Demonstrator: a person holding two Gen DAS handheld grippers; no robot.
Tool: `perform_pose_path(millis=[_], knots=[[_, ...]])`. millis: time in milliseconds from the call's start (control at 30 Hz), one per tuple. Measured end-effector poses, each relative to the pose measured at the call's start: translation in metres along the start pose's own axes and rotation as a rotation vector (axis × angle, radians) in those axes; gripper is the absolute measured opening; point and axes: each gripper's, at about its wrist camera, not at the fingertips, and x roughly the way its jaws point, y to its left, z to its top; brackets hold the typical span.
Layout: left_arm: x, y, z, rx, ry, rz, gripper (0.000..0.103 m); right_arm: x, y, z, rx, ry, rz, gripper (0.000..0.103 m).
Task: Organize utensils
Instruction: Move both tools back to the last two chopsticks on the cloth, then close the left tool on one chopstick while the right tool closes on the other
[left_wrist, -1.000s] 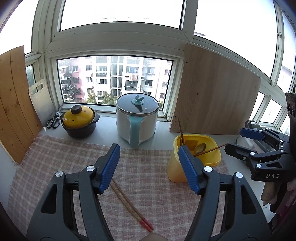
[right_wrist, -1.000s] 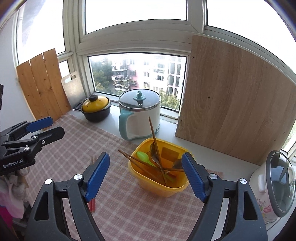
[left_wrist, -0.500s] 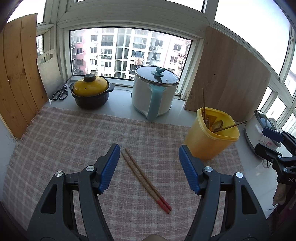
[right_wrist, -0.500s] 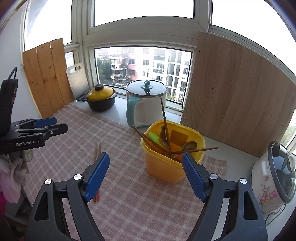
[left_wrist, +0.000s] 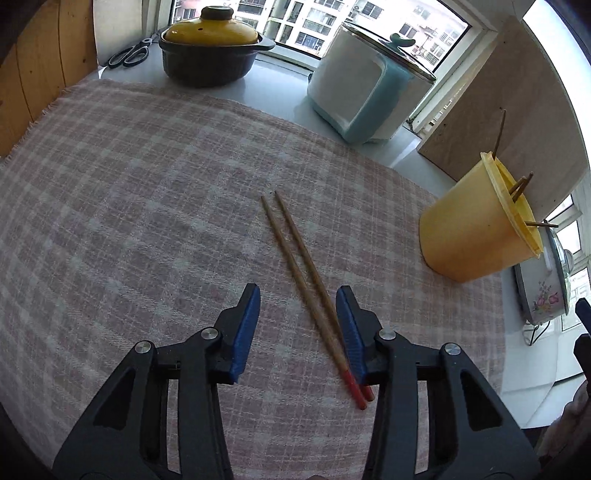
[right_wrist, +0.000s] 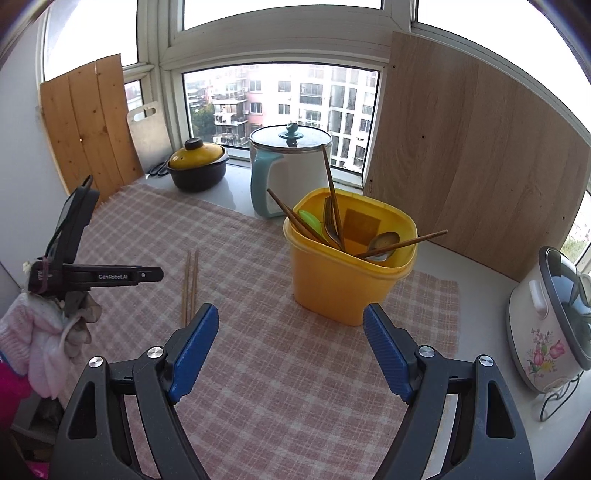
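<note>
Pair of chopsticks (left_wrist: 301, 267) flat on checked cloth (left_wrist: 147, 192), side by side, red ends toward the camera, thin ends pointing off toward the window. Lying between the blue pads of left claw (left_wrist: 298, 328), close against the right-hand pad (left_wrist: 351, 336); contact there not clear. Left claw jaws just closing in, not yet clamped, gap on the left-pad side plainly visible. Angled steeply down over the cloth.

Yellow tub (right_wrist: 347, 266) standing upright on the cloth, well to the right of the chopsticks. Already holding more chopsticks, a fork (right_wrist: 330, 221), a metal spoon (right_wrist: 384, 243) and something green (right_wrist: 310, 221), handles sticking out over the rim.

Right claw (right_wrist: 290, 349) jaws wide apart, nothing between them, hovering over cloth just short of the tub. Gloved hand (right_wrist: 40, 343) on the left tool visible from the right wrist view.

Behind, on the grey worktop (right_wrist: 236, 192) by the window: white pot with teal handle (right_wrist: 288, 166), black pot with yellow lid (right_wrist: 197, 166), scissors (left_wrist: 129, 55). Wood boards leaning left (right_wrist: 88, 125) and right (right_wrist: 472, 155). Flowered rice cooker (right_wrist: 546, 321) at far right, off the cloth.
</note>
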Motion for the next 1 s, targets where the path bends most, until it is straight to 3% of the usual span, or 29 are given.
perform_pose_path(millis=[333, 667, 1000], knots=[[0.033, -0.005, 0.001, -0.034, 0.053, 0.018, 0.026, 0.021, -0.005, -0.013, 0.059, 0.064, 0.046, 0.080], [0.047, -0.023, -0.008, 0.061, 0.022, 0.116, 0.014, 0.031, -0.009, -0.025, 0.087, 0.101, 0.061, 0.080], [0.058, -0.025, -0.009, 0.070, 0.035, 0.115, 0.014, 0.042, -0.005, -0.024, 0.093, 0.119, 0.077, 0.080]])
